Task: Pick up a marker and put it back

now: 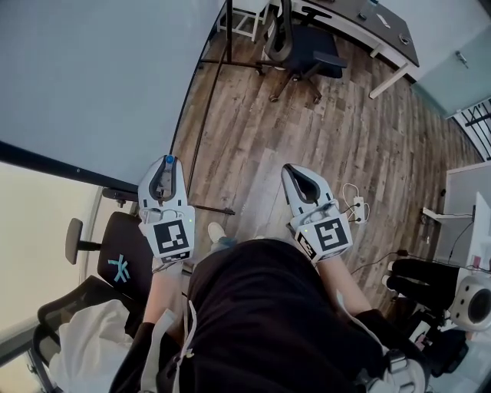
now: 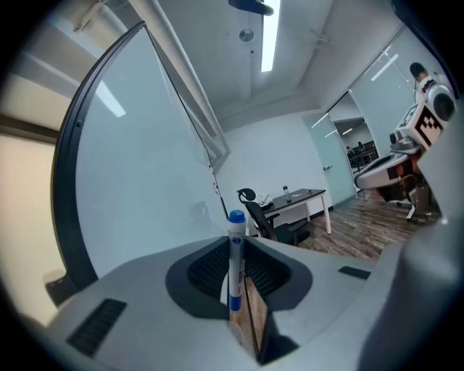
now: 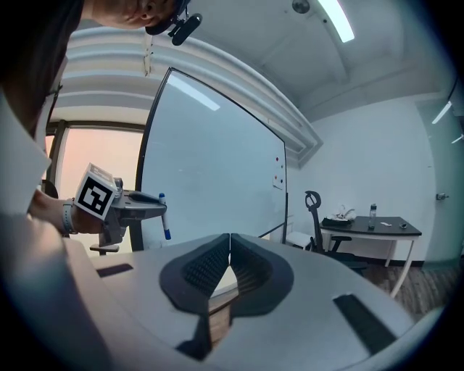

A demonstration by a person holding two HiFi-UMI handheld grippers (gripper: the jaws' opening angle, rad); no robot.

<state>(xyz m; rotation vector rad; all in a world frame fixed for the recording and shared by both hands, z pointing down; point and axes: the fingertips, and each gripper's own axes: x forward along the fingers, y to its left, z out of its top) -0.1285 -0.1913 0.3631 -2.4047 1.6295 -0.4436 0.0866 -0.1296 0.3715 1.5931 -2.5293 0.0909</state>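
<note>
A white marker with a blue cap (image 2: 235, 261) stands upright between the jaws of my left gripper (image 2: 236, 286), which is shut on it. In the head view only its blue cap (image 1: 169, 160) shows at the tip of the left gripper (image 1: 166, 181), held close to the whiteboard (image 1: 92, 77). My right gripper (image 1: 301, 184) hangs over the wooden floor, shut with nothing between its jaws. In the right gripper view the jaws (image 3: 229, 250) meet at their tips, and the left gripper (image 3: 127, 206) with the marker (image 3: 164, 216) shows at the left.
A large whiteboard (image 2: 145, 188) on a black stand fills the left. A black office chair (image 1: 303, 46) and a desk (image 1: 376, 23) stand at the far end of the room. Another chair (image 1: 115, 269) with a white cloth sits at my lower left. Cables (image 1: 354, 206) lie on the floor.
</note>
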